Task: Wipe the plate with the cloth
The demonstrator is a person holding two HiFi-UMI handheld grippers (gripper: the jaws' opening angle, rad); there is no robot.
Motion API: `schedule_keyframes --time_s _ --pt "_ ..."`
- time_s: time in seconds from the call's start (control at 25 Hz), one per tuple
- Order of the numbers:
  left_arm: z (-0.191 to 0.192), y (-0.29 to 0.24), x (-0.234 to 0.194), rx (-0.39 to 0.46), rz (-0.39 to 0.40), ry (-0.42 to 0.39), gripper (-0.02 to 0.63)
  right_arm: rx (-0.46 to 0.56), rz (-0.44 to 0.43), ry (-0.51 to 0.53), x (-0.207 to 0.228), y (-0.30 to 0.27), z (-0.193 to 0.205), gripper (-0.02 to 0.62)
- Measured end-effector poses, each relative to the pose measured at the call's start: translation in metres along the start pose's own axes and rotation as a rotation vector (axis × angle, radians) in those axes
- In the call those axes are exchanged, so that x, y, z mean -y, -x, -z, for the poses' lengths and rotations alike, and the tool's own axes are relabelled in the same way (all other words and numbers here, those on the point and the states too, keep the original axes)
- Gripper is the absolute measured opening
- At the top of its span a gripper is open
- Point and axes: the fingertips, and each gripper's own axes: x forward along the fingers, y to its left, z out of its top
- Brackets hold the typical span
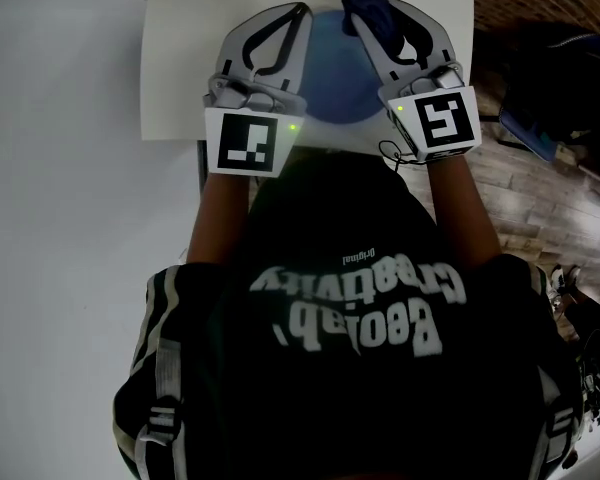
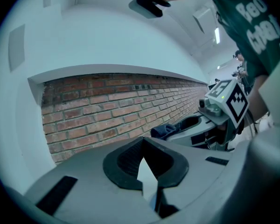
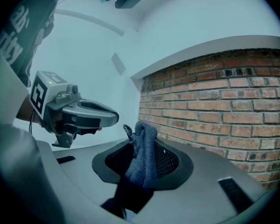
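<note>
A blue plate [image 1: 335, 86] lies on the white tabletop [image 1: 180, 58], seen in the head view between and below my two raised grippers. My left gripper [image 1: 302, 10] hovers over the plate's left edge with its jaws shut tip to tip [image 2: 143, 141] and nothing held. At the plate's right edge, my right gripper [image 1: 365, 20] is shut on a dark blue cloth [image 1: 365, 3], which stands bunched up from between its jaws [image 3: 142, 157]. Both gripper views point at the wall, and neither shows the plate.
A brick wall [image 2: 107, 111] with a pale ledge above it faces both grippers. To the right of the table are a wooden floor [image 1: 520, 183] and a dark bag [image 1: 560, 78]. Pale floor [image 1: 60, 218] lies to the left.
</note>
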Motion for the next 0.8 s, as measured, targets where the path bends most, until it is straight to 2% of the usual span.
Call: schedule_keyframes --time_s 0.24,0.52,0.8 --pt "-0.011 -0.001 0.010 -0.017 -0.006 0.002 0.003 -0.011 -0.027 -0.007 0.003 0.010 -0.003 0.106" --pt "0.008 0.023 -0.015 0.013 0.002 0.002 0.003 -0.012 -0.013 0.020 -0.030 -0.013 -0.004 0.106" --pt "0.009 0.024 -0.015 0.018 0.002 0.002 0.003 -0.008 -0.006 0.023 -0.030 -0.012 -0.004 0.107"
